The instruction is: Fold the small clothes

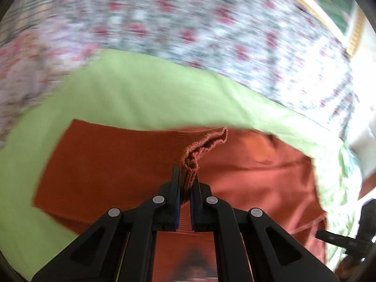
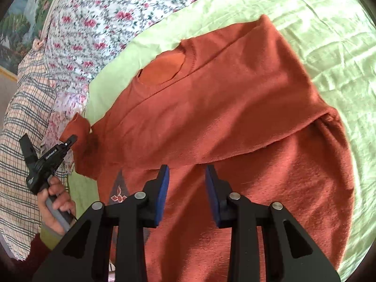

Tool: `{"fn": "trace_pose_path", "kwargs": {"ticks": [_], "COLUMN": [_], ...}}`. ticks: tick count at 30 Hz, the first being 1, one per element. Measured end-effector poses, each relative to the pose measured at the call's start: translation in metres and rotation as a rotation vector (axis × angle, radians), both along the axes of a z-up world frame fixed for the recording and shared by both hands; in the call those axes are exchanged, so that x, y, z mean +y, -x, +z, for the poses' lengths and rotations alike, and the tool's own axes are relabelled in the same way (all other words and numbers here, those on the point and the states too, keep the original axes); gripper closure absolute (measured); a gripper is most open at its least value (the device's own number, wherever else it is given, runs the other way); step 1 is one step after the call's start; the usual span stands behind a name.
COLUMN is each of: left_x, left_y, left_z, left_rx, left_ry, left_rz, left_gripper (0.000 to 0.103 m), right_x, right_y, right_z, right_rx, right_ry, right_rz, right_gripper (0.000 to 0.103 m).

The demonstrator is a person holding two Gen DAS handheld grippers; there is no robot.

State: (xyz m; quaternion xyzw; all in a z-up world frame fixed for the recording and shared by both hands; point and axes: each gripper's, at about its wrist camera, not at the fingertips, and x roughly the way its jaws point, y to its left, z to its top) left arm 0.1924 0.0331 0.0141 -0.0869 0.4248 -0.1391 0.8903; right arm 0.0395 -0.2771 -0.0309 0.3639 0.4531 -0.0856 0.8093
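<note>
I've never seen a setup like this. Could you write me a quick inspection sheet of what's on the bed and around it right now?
Surface: light green sheet, wrinkled, over a bed.
Job's things: rust-orange sweater lying spread on the sheet, one part folded over its body.
Clutter: checked cloth at the bed's edge.
Grippers: left gripper shut on the sweater's ribbed edge; right gripper open above the sweater, holding nothing.
Cables: nothing seen.
Surroundings: floral bedcover beyond the sheet; landscape picture behind it.
</note>
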Motion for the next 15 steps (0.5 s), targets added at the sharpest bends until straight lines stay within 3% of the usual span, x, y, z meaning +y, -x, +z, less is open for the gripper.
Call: {"fn": "trace_pose_path", "kwargs": {"ticks": [4,9,15], "left_x": [-0.08,-0.156,-0.19], "left_y": [0.005,0.012,0.009], "left_z": [-0.01,-0.033,-0.079], "left_rx": [0.023,0.057,0.146], "left_ry": [0.03,0.004,-0.071], "left_rz": [-0.108,-0.214,-0.242], "left_gripper": [0.099,0.099,0.096], "right_x": [-0.02,-0.043,-0.062], "right_y": [0.013,0.022,0.019], "right_z": [-0.002,-0.01,-0.011], "right_rx": [-0.005,0.002,-0.014], "right_ry": [-0.002,-0.009,-0.003], "right_rz": [-0.046,-0.098,-0.118], "right_gripper": [0.07,0.07,0.07]}}
